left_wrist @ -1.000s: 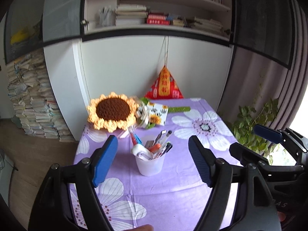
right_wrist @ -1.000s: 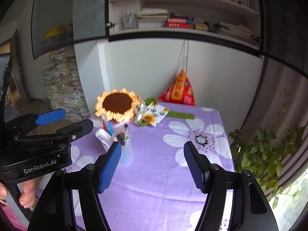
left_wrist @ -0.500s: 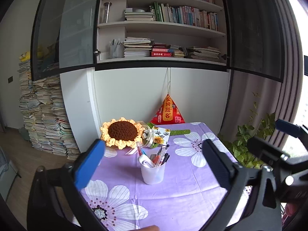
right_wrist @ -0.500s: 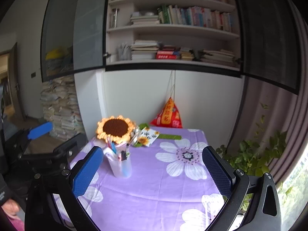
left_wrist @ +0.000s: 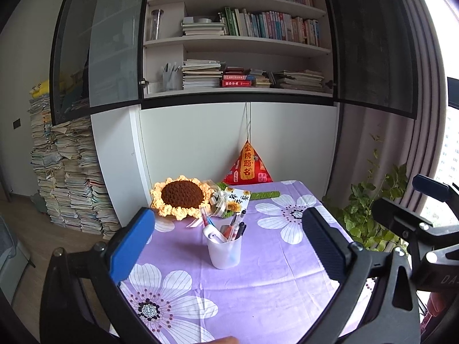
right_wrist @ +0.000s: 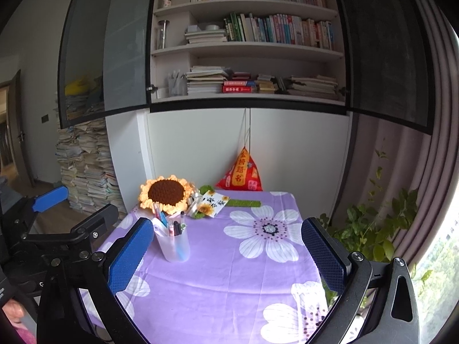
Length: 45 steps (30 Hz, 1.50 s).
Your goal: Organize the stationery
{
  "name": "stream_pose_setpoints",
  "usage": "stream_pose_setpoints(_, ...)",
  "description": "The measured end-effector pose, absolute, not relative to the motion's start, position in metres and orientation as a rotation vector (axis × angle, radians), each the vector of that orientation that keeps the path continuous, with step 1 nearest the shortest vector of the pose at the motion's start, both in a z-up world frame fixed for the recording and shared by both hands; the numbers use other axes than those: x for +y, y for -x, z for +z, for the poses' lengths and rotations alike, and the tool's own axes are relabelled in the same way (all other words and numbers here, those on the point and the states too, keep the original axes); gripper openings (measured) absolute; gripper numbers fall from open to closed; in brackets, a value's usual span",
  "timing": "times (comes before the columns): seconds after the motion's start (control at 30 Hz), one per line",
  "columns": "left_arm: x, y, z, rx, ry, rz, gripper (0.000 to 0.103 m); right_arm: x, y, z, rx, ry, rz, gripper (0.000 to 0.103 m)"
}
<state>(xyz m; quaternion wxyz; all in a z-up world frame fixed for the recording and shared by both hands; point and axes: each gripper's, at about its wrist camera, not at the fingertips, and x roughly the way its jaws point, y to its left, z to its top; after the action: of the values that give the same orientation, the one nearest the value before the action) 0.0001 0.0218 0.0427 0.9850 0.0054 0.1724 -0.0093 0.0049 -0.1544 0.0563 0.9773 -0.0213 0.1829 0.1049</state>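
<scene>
Behind everything we see a tall bookshelf (left_wrist: 246,37) with open glass doors, its shelves full of upright and stacked books. To its left a great pile of papers (left_wrist: 66,177) stands on the floor against the wall, and to the right a curtain (right_wrist: 401,177) hangs beside a leafy plant (right_wrist: 370,229).

Below the shelf we look down on the table (left_wrist: 258,292), covered in a purple cloth with large white flowers. Our left hand-held gripper (left_wrist: 226,246) fills the lower part of its own view, its blue pads set wide apart with nothing between them. Our right hand-held gripper (right_wrist: 226,246) stands just as wide in its view, also empty. Each one shows at the edge of the other's view, so we hold them side by side above the near edge of the table.

At the back of the table a crocheted sunflower (left_wrist: 180,196) lies near the left corner, and a red pyramid charm (left_wrist: 248,169) on a string sits against the wall. A small card (right_wrist: 215,202) with sunflower print lies between them.

Nearer to us, a white cup (left_wrist: 224,249) stands upright on the cloth, left of the middle, holding the pens (left_wrist: 236,226) and a white corrector. It is well apart from both grippers.
</scene>
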Motion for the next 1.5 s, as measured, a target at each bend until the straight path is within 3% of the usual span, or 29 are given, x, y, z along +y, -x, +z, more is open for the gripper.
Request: stream_pose_setpoints(1.5, 0.012, -0.006, 0.035, 0.401, -0.022, -0.014, 0.102, -0.160, -0.006, 0.043, 0.398, 0.027, 0.220, 0.103)
